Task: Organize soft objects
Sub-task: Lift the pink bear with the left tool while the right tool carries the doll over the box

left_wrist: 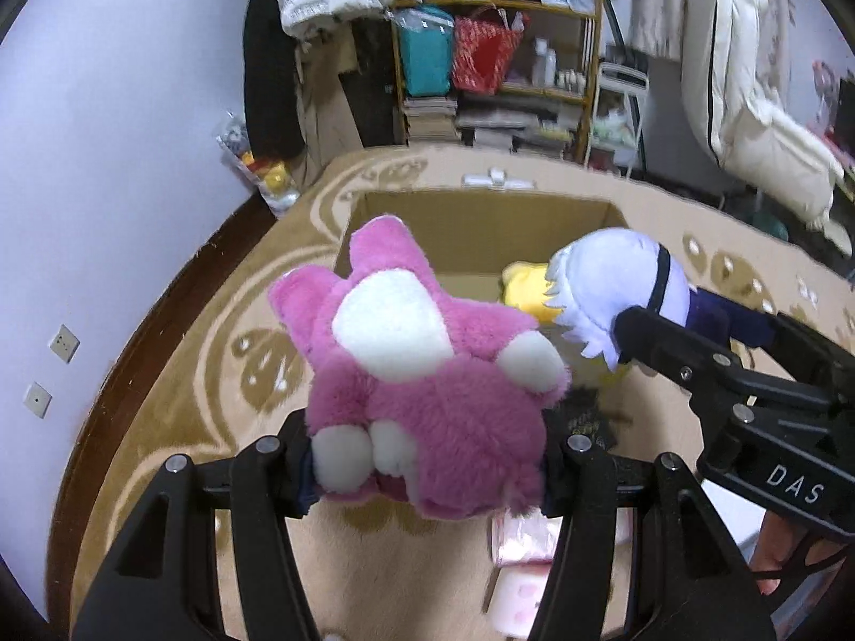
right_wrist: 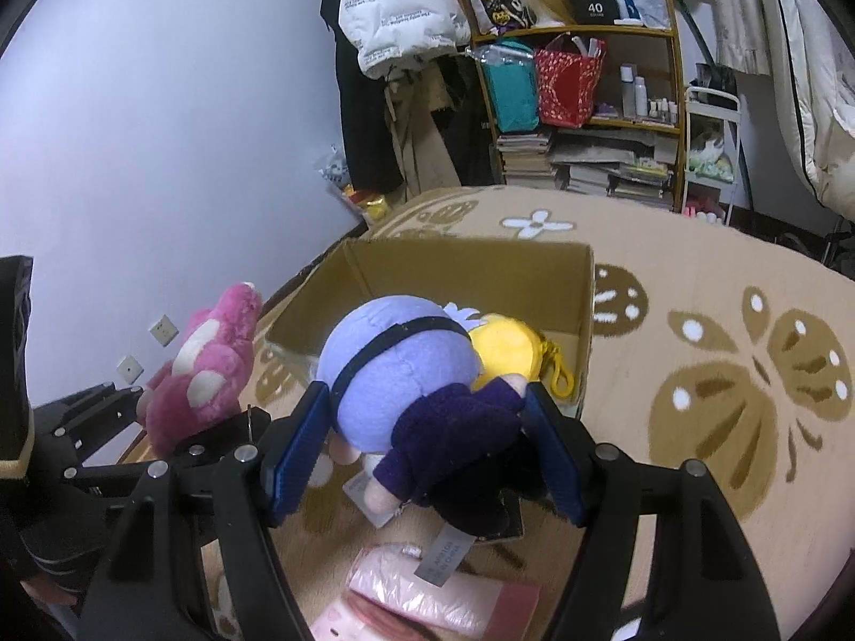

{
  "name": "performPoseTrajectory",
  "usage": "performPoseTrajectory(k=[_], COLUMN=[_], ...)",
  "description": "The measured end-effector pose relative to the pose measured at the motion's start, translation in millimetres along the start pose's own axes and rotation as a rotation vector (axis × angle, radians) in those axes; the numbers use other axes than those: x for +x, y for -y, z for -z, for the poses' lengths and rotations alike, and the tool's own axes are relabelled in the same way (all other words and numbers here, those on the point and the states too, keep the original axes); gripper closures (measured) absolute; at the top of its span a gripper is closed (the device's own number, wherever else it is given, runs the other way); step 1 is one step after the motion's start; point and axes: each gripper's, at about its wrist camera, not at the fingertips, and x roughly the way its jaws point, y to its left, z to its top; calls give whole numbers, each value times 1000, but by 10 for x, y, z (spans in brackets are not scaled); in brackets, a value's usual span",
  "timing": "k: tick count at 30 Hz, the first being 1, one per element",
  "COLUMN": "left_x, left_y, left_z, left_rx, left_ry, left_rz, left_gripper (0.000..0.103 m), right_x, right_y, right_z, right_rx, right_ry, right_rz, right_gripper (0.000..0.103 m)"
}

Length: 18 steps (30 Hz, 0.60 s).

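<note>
Right wrist: cardboard box [right_wrist: 470, 267] holds yellow plush [right_wrist: 507, 344].

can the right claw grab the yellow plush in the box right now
Probably not: the right claw is already shut on the purple-haired doll, filling its jaws. The yellow plush lies uncovered in the cardboard box.

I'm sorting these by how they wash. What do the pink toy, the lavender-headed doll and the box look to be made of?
Pink toy: long-pile plush, fuzzy, with white patches; its fur looks shaggy at the edges.
Lavender-headed doll: short, smooth, matte fleece-like fabric with visible seams; its dark body looks like a similar soft cloth.
Box: plain brown cardboard, judging by its thin folded walls and dull surface.
</note>
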Motion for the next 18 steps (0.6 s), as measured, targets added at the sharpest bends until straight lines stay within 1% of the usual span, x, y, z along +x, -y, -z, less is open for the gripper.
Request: performPoseTrajectory(k=[2, 8, 12, 16, 18], left_x=[16, 118, 194, 300, 380], left_y=[-39, -159, -219, -243, -253], left_z=[-46, -216, -348, -489, -539], left_rx=[-11, -34, -55, -53, -62], left_ry=[26, 45, 64, 85, 86], left_rz=[-10, -24, -18, -24, -12], left_gripper=[46, 46, 46, 45, 45], right_x=[4, 67, 144, 197, 246], right_y=[21, 116, 164, 190, 231], right_z=[-33, -135, -170, -193, -228], right_rx=[7, 32, 42, 35, 44], right_ry=[9, 26, 31, 36, 44], right_rz=[1, 7, 6, 17, 13], right_gripper=[27, 27, 27, 27, 27])
